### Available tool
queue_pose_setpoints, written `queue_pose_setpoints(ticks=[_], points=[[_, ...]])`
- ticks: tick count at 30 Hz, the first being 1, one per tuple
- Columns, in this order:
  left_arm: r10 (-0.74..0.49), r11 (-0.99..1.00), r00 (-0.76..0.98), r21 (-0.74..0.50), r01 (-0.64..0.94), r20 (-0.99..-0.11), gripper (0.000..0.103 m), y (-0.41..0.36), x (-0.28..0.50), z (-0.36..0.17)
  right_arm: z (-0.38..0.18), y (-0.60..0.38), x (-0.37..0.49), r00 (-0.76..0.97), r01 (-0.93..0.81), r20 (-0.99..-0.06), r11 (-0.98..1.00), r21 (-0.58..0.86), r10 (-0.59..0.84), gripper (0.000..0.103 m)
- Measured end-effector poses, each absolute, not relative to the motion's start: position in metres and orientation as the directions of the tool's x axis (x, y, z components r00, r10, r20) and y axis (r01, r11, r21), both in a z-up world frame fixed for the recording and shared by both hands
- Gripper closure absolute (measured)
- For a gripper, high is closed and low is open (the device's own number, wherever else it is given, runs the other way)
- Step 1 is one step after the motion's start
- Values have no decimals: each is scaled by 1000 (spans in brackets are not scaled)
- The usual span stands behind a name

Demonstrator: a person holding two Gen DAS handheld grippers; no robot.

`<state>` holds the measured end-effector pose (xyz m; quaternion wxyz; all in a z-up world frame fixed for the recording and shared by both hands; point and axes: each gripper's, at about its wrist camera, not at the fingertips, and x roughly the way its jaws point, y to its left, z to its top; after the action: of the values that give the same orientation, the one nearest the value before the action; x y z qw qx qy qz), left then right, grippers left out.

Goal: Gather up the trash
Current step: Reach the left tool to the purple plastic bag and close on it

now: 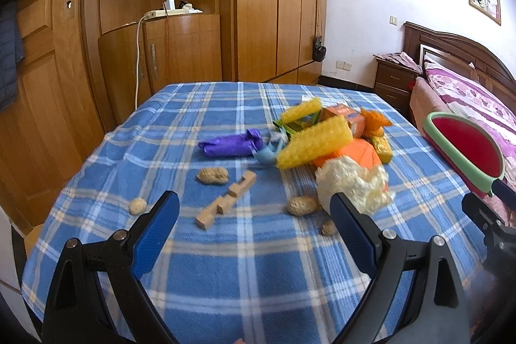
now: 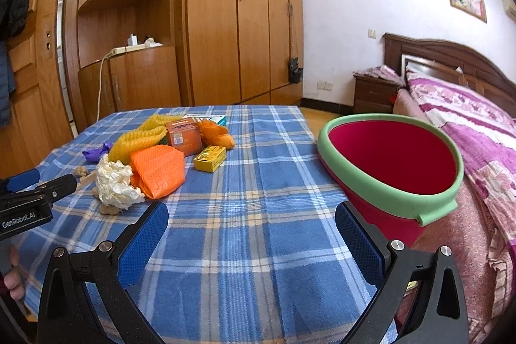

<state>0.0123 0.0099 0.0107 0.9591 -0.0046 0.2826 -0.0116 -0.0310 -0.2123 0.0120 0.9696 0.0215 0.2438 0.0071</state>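
The left gripper (image 1: 254,211) hovers low over the near part of a table covered with a blue plaid cloth (image 1: 225,273), pointing across it toward the wooden wardrobe (image 1: 258,2). Its blue-padded fingers (image 1: 156,234) stand wide apart and hold nothing. Between them, a little ahead, lie a notched wooden strip (image 1: 225,200) and peanut shells (image 1: 212,175); another shell (image 1: 301,205) sits just beside a crumpled white wrapper (image 1: 351,182) near the right finger.

Beyond these the trash is heaped together: a purple wrapper (image 1: 230,144), a yellow foam net sleeve (image 1: 314,145), an orange foam net (image 2: 159,171), an orange carton (image 2: 183,137), and a small yellow box (image 2: 209,158) set slightly apart on the pile's right side.

The right gripper (image 2: 251,234) hangs over the near right part of the table, level and aimed the same way, fingers (image 2: 143,244) spread wide and empty. Just ahead of its right finger a red bucket with a green rim (image 2: 390,163) stands off the table's right edge, tilted, its mouth open toward the camera, beside a bed with a pink floral cover (image 2: 464,124). Whether the bucket is held or resting on something cannot be told.

At the left edge of the right-wrist view the left gripper's black body shows, with the person's fingers (image 2: 13,276) curled beneath it.
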Motion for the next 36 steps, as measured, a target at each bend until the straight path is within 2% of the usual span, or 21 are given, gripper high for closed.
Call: queue_pose_setpoints(ticks=[12, 20, 27, 29, 31, 36], points=[[-8, 1000, 793, 7, 15, -609, 9, 39, 75, 36, 46, -206, 24, 789, -41, -606, 993, 110, 100, 0], [-71, 997, 712, -31, 68, -699, 9, 56, 131, 19, 42, -196, 71, 720, -15, -689, 995, 99, 79, 0], [-143, 989, 625, -86, 121, -767, 15, 64, 164, -3, 27, -183, 108, 665, 1, -744, 995, 98, 73, 1], [-174, 984, 600, -108, 145, -781, 17, 63, 169, -8, 22, -181, 115, 651, 6, -755, 995, 102, 74, 3], [-200, 978, 576, -125, 167, -793, 26, 62, 173, -12, 16, -180, 122, 631, 17, -772, 994, 110, 74, 10], [-245, 965, 560, -146, 216, -791, 34, 57, 178, -15, 6, -178, 133, 598, 35, -797, 990, 134, 87, 22]])
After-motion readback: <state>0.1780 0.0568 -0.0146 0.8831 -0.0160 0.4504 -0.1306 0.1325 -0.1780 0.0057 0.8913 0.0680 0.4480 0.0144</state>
